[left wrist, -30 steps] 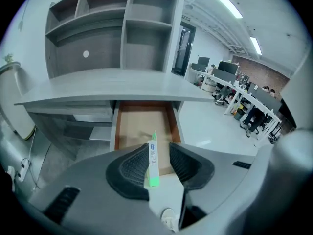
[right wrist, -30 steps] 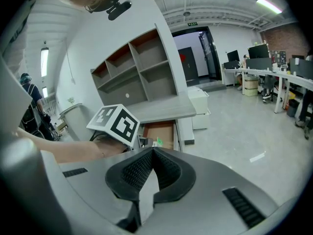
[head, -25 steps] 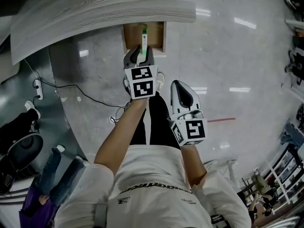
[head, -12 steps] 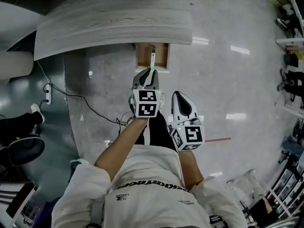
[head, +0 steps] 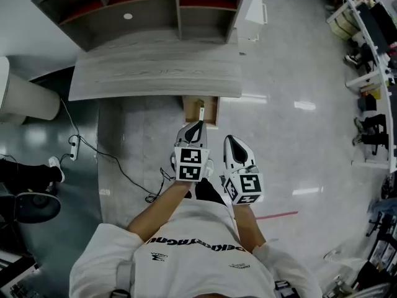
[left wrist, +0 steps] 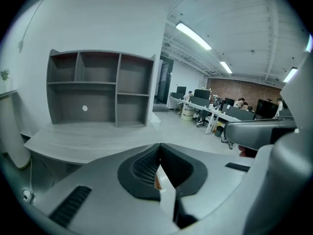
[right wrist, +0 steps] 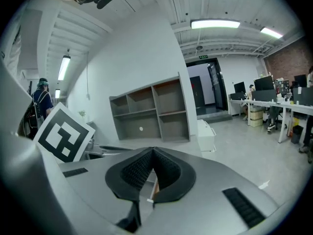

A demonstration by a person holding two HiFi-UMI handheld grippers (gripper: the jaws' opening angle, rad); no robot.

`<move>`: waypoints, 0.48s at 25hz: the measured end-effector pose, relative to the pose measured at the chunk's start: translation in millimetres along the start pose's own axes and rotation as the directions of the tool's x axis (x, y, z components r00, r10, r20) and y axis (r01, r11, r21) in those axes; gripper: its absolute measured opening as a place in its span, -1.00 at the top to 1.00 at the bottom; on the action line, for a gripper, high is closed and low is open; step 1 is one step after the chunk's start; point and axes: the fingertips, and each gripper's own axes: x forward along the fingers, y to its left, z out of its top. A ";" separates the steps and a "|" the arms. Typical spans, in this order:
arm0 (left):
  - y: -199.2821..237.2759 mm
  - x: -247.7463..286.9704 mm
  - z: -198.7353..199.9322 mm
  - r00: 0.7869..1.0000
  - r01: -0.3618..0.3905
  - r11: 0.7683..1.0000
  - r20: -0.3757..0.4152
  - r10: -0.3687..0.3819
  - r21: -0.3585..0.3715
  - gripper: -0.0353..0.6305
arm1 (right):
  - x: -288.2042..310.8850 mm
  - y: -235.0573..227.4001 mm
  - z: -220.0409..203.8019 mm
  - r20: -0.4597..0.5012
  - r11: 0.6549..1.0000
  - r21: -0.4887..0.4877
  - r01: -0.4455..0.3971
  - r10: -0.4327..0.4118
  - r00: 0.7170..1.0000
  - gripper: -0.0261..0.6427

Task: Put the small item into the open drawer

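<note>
While the head view shows the small white stick (head: 201,113) lying in the open drawer (head: 191,107) under the desk (head: 155,73), neither gripper view shows it clearly. Just in front of the drawer, the left tongs (head: 200,124) have their jaws closed tip to tip on nothing. Beside them, the right tongs (head: 228,139) are also closed and empty. Only the gripper views show the office tables (left wrist: 220,112) far behind.

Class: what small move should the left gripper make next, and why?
Probably draw the left gripper back from the open drawer. The small item appears to lie inside it, and the jaws are shut on nothing, so the placing looks done.
</note>
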 end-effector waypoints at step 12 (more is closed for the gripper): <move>-18.8 -65.2 69.9 0.986 0.039 0.995 0.157 -0.053 0.091 0.85 | -28.1 20.2 76.6 0.125 0.998 -0.057 0.002 0.005 0.992 0.83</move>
